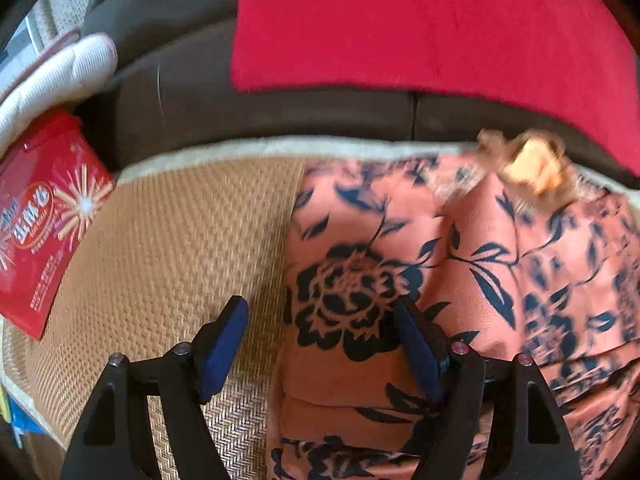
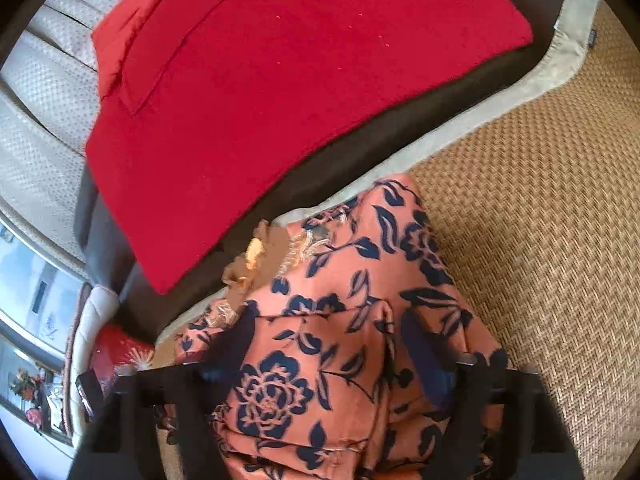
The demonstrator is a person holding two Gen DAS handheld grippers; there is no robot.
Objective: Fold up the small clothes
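Observation:
An orange garment (image 1: 400, 260) printed with dark blue flowers lies rumpled on a woven straw mat (image 1: 180, 240). My left gripper (image 1: 322, 344) hangs open over the garment's left edge, with one blue pad above the bare mat and the other above the cloth. In the right wrist view the same garment (image 2: 340, 320) runs between the fingers of my right gripper (image 2: 332, 348), which stands open and blurred; a raised fold sits in the gap, and neither pad presses on it. A tan lace trim (image 2: 256, 252) marks the garment's far end.
A red cloth (image 1: 400, 20) covers the dark brown seat (image 1: 280, 112) behind the mat. A red snack packet (image 1: 40, 220) and a white quilted pad (image 1: 60, 76) lie at the left. Bare mat (image 2: 540, 200) stretches to the right of the garment.

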